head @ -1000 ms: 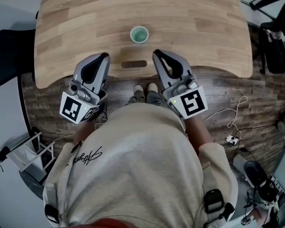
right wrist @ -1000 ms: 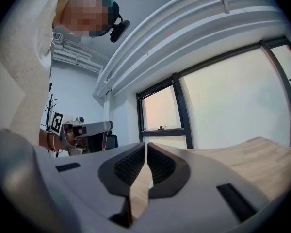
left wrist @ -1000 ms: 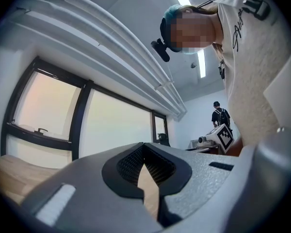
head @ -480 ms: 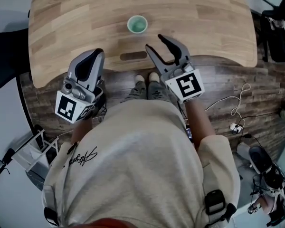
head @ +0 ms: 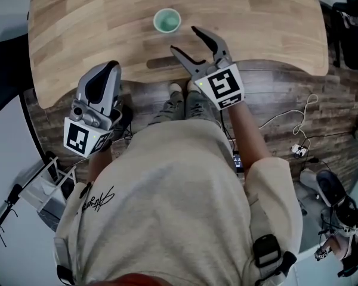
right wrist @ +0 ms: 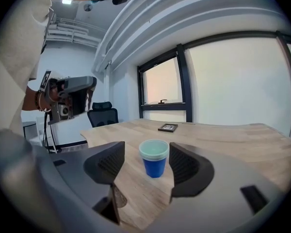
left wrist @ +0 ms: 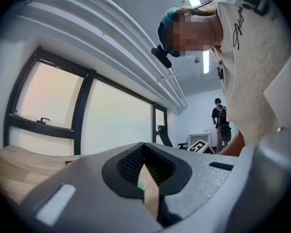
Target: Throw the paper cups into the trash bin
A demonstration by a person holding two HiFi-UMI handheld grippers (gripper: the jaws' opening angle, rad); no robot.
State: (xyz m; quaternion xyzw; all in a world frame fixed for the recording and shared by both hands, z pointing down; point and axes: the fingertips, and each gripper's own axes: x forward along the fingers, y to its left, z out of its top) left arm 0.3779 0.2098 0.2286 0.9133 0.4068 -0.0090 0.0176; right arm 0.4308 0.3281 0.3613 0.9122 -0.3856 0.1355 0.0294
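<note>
A blue paper cup (head: 167, 21) with a pale green inside stands upright on the wooden table (head: 89, 34), near its front edge. My right gripper (head: 185, 40) reaches over that edge. Its jaws have just been opening and now stand wide, with nothing between them. In the right gripper view the cup (right wrist: 154, 158) shows just ahead of the right gripper (right wrist: 146, 165), framed by the two fingers and apart from them. My left gripper (head: 107, 70) hangs shut at the table's front edge, left of the cup. The left gripper view shows the left gripper (left wrist: 144, 152) with its fingertips together.
A small dark framed object (right wrist: 168, 127) lies further back on the table. A dark slot (head: 160, 62) is cut in the tabletop near the front edge. Cables (head: 298, 142) trail over the floor at the right, and a black office chair (right wrist: 103, 114) stands beyond the table.
The right gripper has moved forward over the table edge towards the cup, and its jaws have gone from shut to wide open. The left gripper has sunk slightly and stays shut.
</note>
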